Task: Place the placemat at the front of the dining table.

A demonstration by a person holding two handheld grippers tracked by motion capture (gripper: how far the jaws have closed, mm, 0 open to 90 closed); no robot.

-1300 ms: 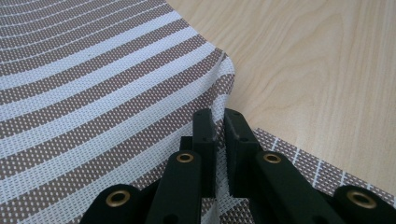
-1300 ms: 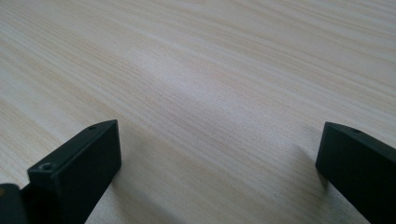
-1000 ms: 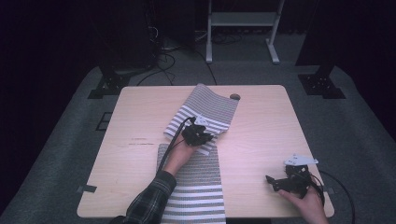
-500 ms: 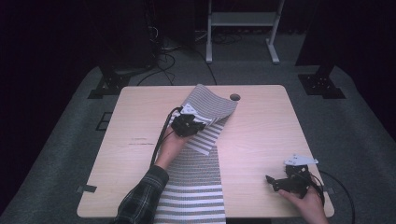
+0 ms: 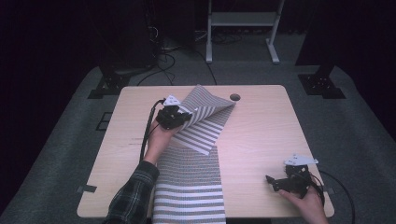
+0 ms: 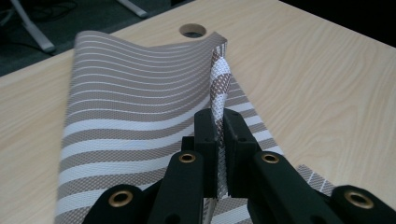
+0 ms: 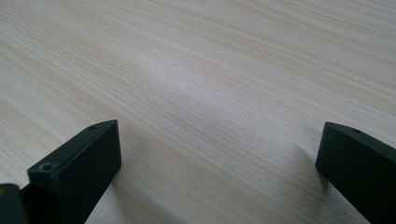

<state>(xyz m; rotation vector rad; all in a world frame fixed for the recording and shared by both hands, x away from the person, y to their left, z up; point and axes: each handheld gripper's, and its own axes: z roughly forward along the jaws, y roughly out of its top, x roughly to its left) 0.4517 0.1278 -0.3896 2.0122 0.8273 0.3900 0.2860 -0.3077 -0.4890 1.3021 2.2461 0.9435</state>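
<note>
Two hand-held grippers: our left hand-held gripper pinches the striped placemat edge, lifted mid-counter; our right hand-held gripper rests spread near the right front corner. Thin weave could slip free.

The mat clamped in the left gripper is coarse woven mesh, striped and matt. Under it, the desk is smooth, pale wood grain with a soft sheen. The gripper looks like matt black plastic.

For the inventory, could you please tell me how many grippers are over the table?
2: the left gripper over the table's far left, shut on the striped mat; the right gripper open at the near right.
</note>
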